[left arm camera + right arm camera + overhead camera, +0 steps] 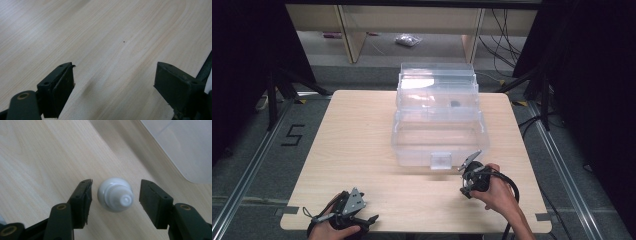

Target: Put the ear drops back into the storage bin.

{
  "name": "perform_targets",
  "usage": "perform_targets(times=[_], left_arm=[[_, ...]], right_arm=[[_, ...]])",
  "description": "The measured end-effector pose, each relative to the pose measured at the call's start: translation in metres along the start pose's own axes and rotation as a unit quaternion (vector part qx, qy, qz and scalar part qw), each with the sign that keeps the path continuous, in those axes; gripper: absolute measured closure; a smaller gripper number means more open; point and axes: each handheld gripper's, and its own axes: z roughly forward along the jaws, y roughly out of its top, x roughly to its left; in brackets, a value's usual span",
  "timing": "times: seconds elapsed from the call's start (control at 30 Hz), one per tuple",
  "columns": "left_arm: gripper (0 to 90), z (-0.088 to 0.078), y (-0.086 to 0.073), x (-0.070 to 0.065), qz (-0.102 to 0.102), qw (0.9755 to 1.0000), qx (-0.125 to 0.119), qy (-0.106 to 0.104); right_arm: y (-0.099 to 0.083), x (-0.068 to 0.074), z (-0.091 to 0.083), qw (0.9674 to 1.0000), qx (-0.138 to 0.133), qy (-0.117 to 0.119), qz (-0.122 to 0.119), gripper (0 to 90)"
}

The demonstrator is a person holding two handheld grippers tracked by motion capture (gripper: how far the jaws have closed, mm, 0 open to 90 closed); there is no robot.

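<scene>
Between the spread right gripper (115,202) jaws stands a white bottle (115,194); left gripper (113,85) spread.

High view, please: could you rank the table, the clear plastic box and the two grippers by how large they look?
1. Wooden table
2. Clear plastic box, lid open
3. Left gripper and right gripper: they look much alike, both partly hidden by hands, so I won't rank them.

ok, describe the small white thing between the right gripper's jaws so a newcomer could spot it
Start at the clear plastic box on the wooden table. Just off its near right corner, the right gripper hangs open over a small white bottle, seen tip-on. It is the only opaque white object on the tabletop.
</scene>
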Motion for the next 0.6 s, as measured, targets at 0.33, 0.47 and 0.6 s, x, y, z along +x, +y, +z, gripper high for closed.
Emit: perform_targets(times=[0.33,0.47,0.6], left_arm=[[15.6,-0.0002,0.0,0.0003,0.003,1.0,0.002,0.0],[15.5,0.0014,-0.0006,-0.0003,-0.003,1.0,0.004,-0.003],[15.5,0.0007,-0.0007,-0.0012,-0.006,1.0,0.001,-0.002]], right_arm=[[0.0059,-0.0017,0.0077,0.9995,0.02,0.008,-0.021,52.0],[0.0059,-0.0005,0.0091,0.9994,0.028,0.012,-0.015,55.2],[0.007,-0.0022,0.0094,0.9993,0.026,0.015,-0.021,60.0]])
